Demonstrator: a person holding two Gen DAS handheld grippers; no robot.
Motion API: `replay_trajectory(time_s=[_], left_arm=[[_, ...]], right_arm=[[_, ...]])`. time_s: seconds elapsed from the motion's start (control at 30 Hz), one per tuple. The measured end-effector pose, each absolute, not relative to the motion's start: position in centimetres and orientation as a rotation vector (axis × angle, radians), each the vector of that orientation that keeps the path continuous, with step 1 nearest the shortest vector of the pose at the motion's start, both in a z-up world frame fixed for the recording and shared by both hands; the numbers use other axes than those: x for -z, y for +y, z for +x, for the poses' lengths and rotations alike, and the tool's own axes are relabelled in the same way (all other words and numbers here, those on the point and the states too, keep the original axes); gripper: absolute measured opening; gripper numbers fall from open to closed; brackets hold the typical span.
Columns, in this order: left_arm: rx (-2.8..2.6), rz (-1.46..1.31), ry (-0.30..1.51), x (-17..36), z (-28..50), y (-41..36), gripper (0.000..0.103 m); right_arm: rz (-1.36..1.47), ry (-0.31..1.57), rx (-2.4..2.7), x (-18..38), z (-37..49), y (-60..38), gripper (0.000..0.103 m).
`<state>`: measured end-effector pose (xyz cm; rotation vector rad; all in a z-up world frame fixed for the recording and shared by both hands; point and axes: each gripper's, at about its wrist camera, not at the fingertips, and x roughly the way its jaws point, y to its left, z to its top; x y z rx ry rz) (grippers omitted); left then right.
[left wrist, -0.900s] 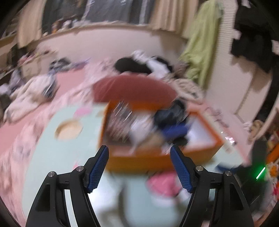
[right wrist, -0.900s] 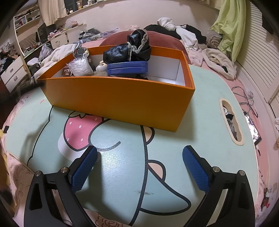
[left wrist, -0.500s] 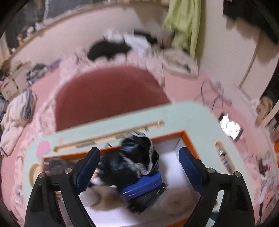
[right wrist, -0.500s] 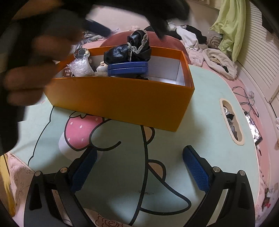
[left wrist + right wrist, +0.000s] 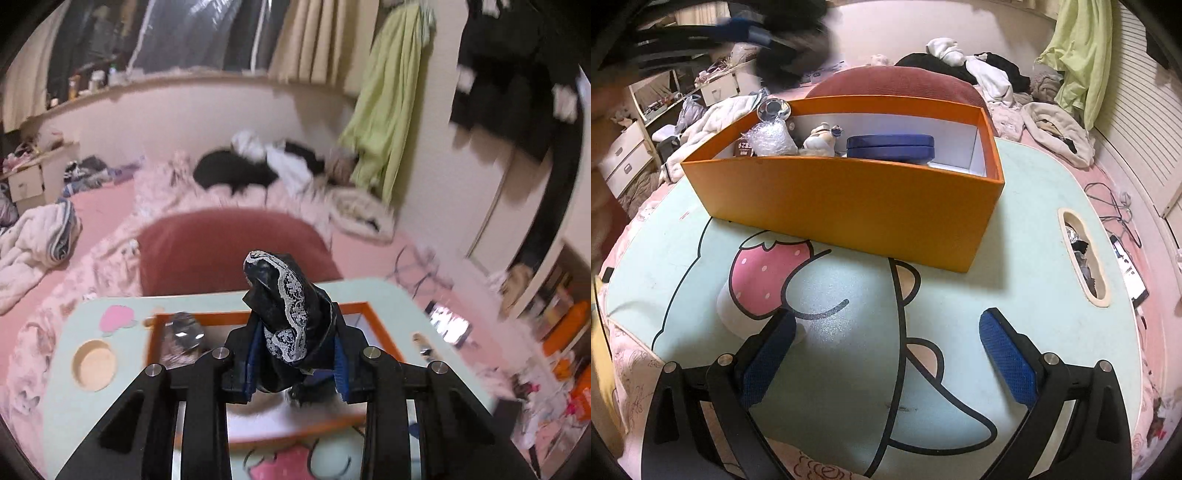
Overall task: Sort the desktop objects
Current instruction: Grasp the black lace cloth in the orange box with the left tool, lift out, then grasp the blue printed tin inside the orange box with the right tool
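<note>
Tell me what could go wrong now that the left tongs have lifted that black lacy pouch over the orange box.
The black lace-trimmed pouch is soft and bulges above the left tongs, so it could slip and drop back into the orange box. It might also land on the small figurine or blue case there.

Pink bedding (image 5: 103,206) strewn with clothes, cream curtains (image 5: 303,37), white drawers (image 5: 624,158).

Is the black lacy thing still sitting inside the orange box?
No, the left gripper is shut on the black lacy pouch and holds it up above the orange box.
</note>
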<state>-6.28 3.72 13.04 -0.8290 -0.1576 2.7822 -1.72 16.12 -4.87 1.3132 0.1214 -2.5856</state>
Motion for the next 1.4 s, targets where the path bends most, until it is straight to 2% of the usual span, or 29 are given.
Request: replay_trajectory(time_s=[0.13,0.27,0.33,0.37,0.43,0.47,0.5,0.57,0.67,0.7,0.83,1.0,1.2,1.3,1.4], left_arm=[[-2.772,-0.825,-0.193,-11.8,-2.1,1.6,0.031],[-2.763,-0.999,-0.222,-6.1,-1.4,0.2,0.033],[-2.731,-1.096,-0.255,-3.4,-2.3,-0.1,0.046],[-2.709,-1.146,-0.273,-2.5,-2.9,0.0,0.058],[-2.695,-1.155,-0.295,-1.7,-2.6,0.0,0.064],[-2.703,-1.126,-0.279,-2.0,-2.1,0.0,0.074],[-2.719,-1.101,-0.248,-2.4,-1.6,0.0,0.089],[-2.805,-1.037,-0.106,-3.0,0.0,0.3,0.103],[-2.856,-1.083,0.078,-1.4,1.0,0.7,0.103],[-2.825,-1.177,0.087,-0.2,0.5,0.6,0.103],[-2.804,-1.216,0.042,0.1,-0.6,-0.4,0.103],[-2.802,-1.208,0.041,0.2,-0.9,-0.7,0.103],[-2.803,-1.207,0.042,0.2,-0.9,-0.6,0.103],[-2.803,-1.207,0.043,0.2,-0.9,-0.6,0.103],[-2.802,-1.207,0.043,0.2,-0.9,-0.4,0.103]], right_arm=[[1.315,0.123,2.586,4.9,-1.8,16.2,0.1],[1.32,0.134,2.587,4.9,-2.0,16.2,0.1],[1.321,0.136,2.587,5.0,-2.0,16.3,0.1],[1.321,0.138,2.587,4.9,-1.9,16.3,0.1],[1.321,0.138,2.587,4.9,-1.8,16.3,0.1],[1.32,0.135,2.586,4.9,-1.9,16.4,0.1],[1.319,0.132,2.586,4.9,-1.9,16.4,0.1],[1.318,0.13,2.585,4.8,-1.8,16.4,0.1],[1.314,0.116,2.584,4.8,-1.8,16.7,0.1],[1.312,0.112,2.584,4.8,-1.8,16.7,0.1],[1.277,0.04,2.571,4.5,-1.5,17.1,0.1],[1.063,-0.097,2.583,2.2,0.5,18.3,0.091],[0.93,0.019,2.579,-3.2,-1.6,15.1,0.091],[1.065,0.101,2.563,-4.2,-7.1,13.0,0.091],[1.236,0.151,2.545,-2.3,-11.2,12.2,0.091]])
